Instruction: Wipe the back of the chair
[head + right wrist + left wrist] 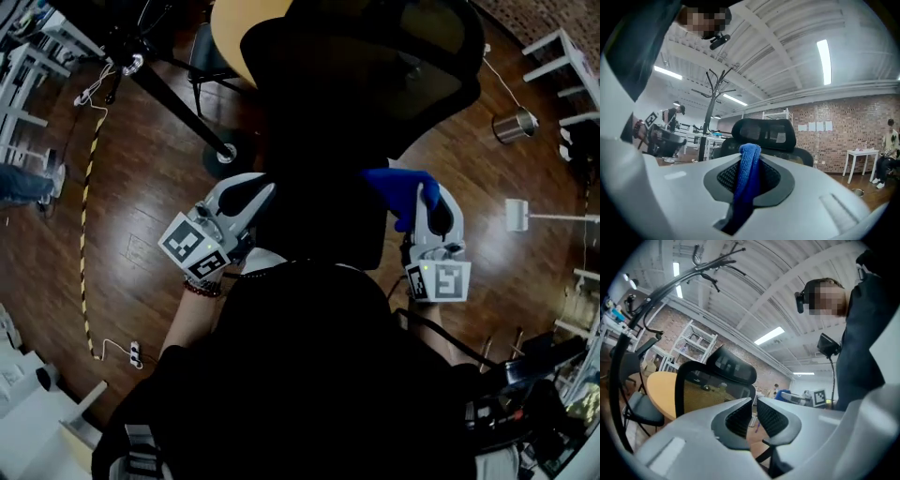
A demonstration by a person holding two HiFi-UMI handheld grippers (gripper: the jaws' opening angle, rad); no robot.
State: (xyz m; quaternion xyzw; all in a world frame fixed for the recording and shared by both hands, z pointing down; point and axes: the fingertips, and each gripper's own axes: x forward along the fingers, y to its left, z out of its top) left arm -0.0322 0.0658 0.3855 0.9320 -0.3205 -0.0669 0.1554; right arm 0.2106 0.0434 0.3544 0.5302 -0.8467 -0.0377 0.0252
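Chair back point(375, 70), black mesh with a headrest, fills the top middle of the head view, standing on a dark wooden floor point(141, 244). A round yellow table point(230, 28) shows just behind it. The left gripper point(246, 202) lies at the chair's left side and the right gripper point(433, 214) at its right, with the person's dark clothing between them lower down. A blue cloth point(398, 192) bunches at the right gripper's tip. A metal can point(515, 125) stands well apart at the right.

In the left gripper view, the left gripper point(753, 416) has its jaws close together with a narrow gap, and nothing sits between them. The chair point(724, 369) stands ahead and to the left, apart from the jaws, with the yellow table point(654, 392) behind it.

In the right gripper view, the right gripper point(749, 176) is clamped on the blue cloth point(747, 173), which stands up in a fold above the jaws and hangs below them. The chair point(764, 135) faces the gripper straight ahead, not touching the cloth. A coat stand point(711, 108) rises at its left, and a brick wall point(843, 136) runs behind.
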